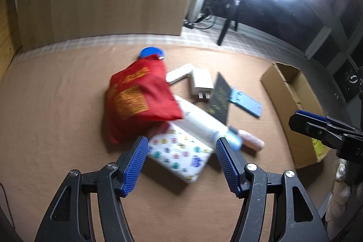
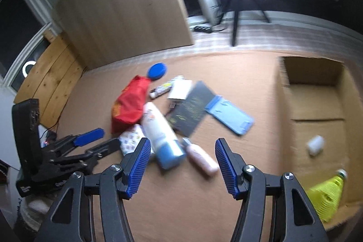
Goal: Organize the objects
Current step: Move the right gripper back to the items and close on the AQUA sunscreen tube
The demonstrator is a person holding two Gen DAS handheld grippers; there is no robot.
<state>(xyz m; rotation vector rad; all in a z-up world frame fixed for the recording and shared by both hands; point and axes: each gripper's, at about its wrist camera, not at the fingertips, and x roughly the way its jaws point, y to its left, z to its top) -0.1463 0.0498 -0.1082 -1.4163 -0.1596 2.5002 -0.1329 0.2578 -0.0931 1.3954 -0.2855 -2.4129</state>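
- The left claw [image 1: 181, 160] hangs above the brown desk [image 1: 56, 106] with its jaws apart and nothing between them.
- The right claw [image 2: 182, 160] is likewise spread and empty, above the near edge of the pile.
- In the pile, a red bag [image 1: 138, 101] lies partly over a white bottle [image 1: 202, 119], which rests across a patterned white pouch [image 1: 181, 151].
- A small pink bottle [image 2: 202, 158] lies just beside the white bottle's blue cap.
- Behind them lie a white charger [image 1: 202, 83], a black card [image 2: 192, 110], a light blue holder [image 2: 231, 115] and a blue disc [image 2: 156, 70].
- A cardboard box [image 2: 317, 101] sits to the right of the pile, holding a yellow-green item [image 2: 326, 199] and a small white thing [image 2: 315, 144].
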